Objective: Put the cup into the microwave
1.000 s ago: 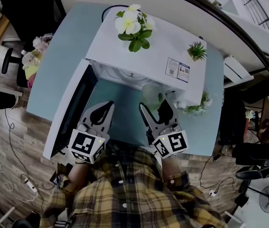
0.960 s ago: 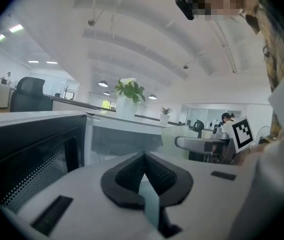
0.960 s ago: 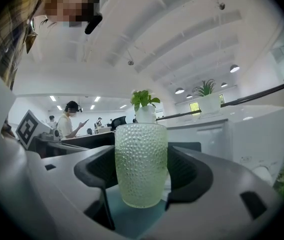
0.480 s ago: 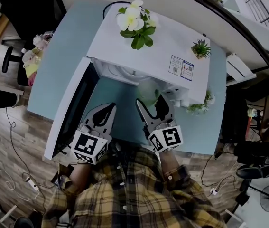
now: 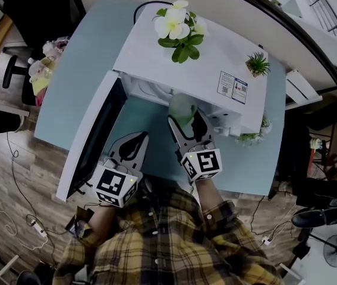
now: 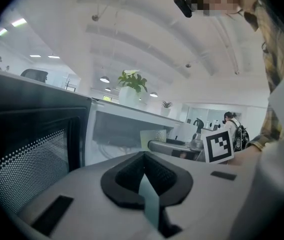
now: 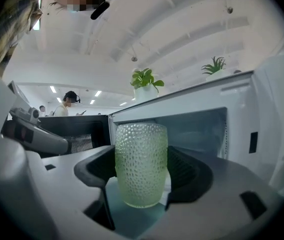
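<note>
Counter [image 5: 85,70], teal, carries the white microwave [image 5: 216,52]. Microwave door [image 5: 91,135] stands swung open at the microwave's left side, cavity exposed. White-flowered plant [image 5: 177,28] sits on the microwave's top towards the back left; small spiky green plant [image 5: 257,64] on the top at the right edge. Sticker [image 5: 232,88] on the top near the front right.

Right claw [image 7: 142,184] is just in front of the microwave's opening, clamped on the cup [image 7: 140,164]. Cup is pale green, dimpled glass, upright, at the mouth of the cavity.

Left claw [image 6: 144,184] is lower left of the opening, beside the open door, tips together, nothing between them.
</note>
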A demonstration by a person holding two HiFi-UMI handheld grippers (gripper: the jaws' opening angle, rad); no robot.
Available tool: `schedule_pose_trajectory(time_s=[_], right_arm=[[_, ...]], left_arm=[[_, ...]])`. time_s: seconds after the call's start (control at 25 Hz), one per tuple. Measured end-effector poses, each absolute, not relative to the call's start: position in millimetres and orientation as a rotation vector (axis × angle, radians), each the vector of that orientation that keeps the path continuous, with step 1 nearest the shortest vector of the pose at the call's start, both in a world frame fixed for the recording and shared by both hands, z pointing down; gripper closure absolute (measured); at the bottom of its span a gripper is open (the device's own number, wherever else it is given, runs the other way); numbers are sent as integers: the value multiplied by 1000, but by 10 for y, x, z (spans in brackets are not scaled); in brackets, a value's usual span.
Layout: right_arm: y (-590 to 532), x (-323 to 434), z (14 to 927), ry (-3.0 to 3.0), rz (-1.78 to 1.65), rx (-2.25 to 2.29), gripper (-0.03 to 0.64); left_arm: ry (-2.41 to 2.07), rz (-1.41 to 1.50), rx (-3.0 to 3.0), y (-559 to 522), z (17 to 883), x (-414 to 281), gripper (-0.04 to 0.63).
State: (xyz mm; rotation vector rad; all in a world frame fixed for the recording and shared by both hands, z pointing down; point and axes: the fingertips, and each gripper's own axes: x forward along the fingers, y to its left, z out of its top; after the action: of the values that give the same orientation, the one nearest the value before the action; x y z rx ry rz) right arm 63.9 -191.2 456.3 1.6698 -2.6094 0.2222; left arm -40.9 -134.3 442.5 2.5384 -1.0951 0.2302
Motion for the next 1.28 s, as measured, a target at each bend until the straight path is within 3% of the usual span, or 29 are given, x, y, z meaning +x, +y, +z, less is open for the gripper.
schedule_pose_trajectory(time_s=[1.28], right_arm=[[-2459, 617, 5022, -2490, 201, 1831, 291]], left_arm=[[-1084, 260, 2491, -1180, 4652, -496, 606]])
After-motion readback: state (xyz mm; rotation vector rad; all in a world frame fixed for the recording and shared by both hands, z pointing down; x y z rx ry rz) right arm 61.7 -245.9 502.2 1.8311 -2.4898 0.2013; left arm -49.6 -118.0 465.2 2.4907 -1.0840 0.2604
